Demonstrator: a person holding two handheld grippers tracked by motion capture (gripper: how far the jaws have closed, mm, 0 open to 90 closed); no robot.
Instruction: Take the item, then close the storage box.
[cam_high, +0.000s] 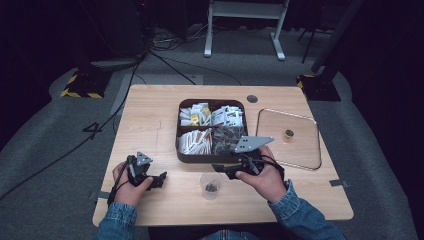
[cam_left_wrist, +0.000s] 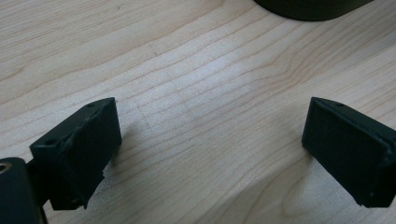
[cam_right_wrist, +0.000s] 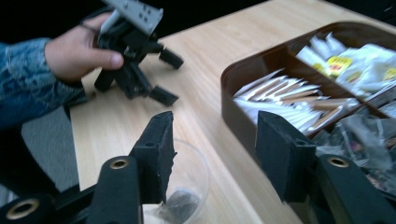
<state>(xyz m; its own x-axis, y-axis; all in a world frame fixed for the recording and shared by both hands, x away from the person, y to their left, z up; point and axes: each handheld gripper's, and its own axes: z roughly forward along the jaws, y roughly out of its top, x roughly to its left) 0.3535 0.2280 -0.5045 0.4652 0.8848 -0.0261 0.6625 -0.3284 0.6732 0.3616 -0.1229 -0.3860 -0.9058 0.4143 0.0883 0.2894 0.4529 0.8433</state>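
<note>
Yellow-tagged sachets (cam_right_wrist: 337, 65) in tray (cam_high: 182, 155), print perhaps unreadably blurred

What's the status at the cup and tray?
Left gripper open over bare table. Right gripper open above clear cup, nothing between its pads; dark packet in the cup. Divided tray just behind, nothing blocking.

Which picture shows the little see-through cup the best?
The high view: the clear plastic cup stands whole on the table, something dark inside, just under the right claw. The right gripper view catches part of its rim and side behind one jaw. The left gripper view gives bare wood.
</note>
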